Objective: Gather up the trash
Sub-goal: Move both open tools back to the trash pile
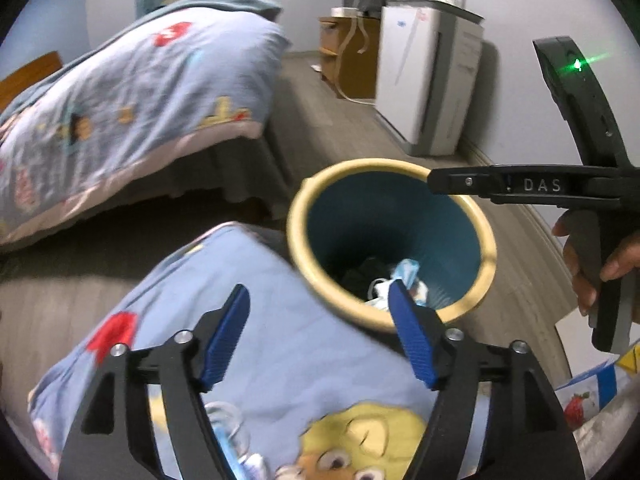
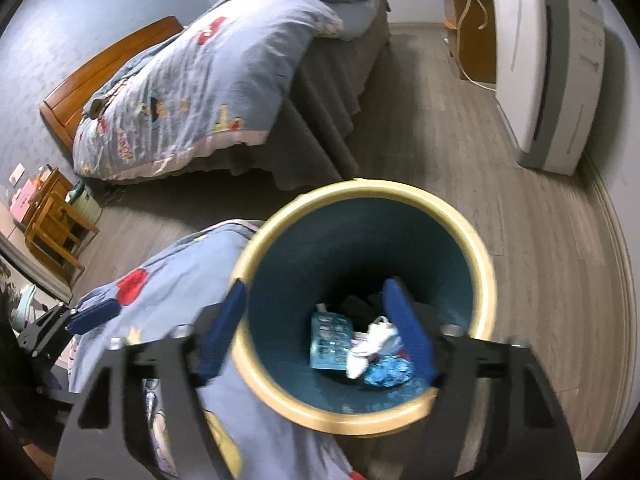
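A round trash bin (image 1: pixel 296 240) with a cream rim and teal inside stands on the floor; it also shows in the right wrist view (image 2: pixel 486 280). Inside lie a light blue packet (image 2: pixel 330 344), a white crumpled piece (image 2: pixel 370 346) and a shiny blue wrapper (image 2: pixel 388 374). My right gripper (image 2: pixel 320 328) is open and empty, right above the bin's mouth. My left gripper (image 1: pixel 318 328) is open and empty, over a blue cartoon blanket (image 1: pixel 280 340) beside the bin. The right gripper's body (image 1: pixel 520 186) reaches over the bin in the left wrist view.
A bed (image 2: pixel 224 92) with a blue quilt stands beyond the bin. A white appliance (image 2: pixel 548 64) and a wooden cabinet (image 2: pixel 472 28) stand by the right wall. A small wooden chair (image 2: pixel 52 224) is at the left. Grey wood floor (image 2: pixel 540 240) lies around the bin.
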### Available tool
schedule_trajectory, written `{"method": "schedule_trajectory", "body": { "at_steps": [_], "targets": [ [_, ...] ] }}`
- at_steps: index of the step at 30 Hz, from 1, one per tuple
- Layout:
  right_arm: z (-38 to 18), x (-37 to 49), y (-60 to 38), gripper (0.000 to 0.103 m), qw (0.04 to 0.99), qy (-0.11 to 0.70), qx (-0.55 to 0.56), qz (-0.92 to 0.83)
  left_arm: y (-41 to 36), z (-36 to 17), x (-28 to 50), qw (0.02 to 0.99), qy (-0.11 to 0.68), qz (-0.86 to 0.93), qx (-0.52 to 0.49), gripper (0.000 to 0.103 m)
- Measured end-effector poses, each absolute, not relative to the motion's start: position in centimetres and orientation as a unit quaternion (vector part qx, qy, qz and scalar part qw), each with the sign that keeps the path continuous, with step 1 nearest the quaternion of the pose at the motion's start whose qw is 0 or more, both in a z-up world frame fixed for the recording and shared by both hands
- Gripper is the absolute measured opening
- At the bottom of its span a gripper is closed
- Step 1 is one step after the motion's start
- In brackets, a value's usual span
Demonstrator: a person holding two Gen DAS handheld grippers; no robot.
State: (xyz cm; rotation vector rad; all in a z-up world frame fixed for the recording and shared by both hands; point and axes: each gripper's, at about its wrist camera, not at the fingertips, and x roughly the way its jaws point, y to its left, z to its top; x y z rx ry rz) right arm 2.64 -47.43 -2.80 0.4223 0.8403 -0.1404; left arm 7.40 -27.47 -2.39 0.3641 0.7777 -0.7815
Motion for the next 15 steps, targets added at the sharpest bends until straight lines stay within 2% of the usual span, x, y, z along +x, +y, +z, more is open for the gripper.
{"method": "schedule_trajectory", "body": {
  "at_steps": [1, 6, 15],
  "targets": [
    [-2.4, 2.9, -46.7, 0.087, 0.891, 0.401, 0.203, -0.059, -26.4, -1.9, 7.4, 0.841, 0.366, -0.361, 0.169, 0.078],
    [-1.1, 4.0, -43.3, 0.092, 0.897, 0.396, 0.192, -0.030, -21.6, -0.1, 7.2, 0.857, 0.363, -0.328, 0.160, 0.078],
    [-0.7, 6.6, -35.6, 0.092, 0.890, 0.421, 0.173, 0.020, -12.0, 1.1, 5.5, 0.878, 0.374, -0.253, 0.155, 0.078]
  ]
}}
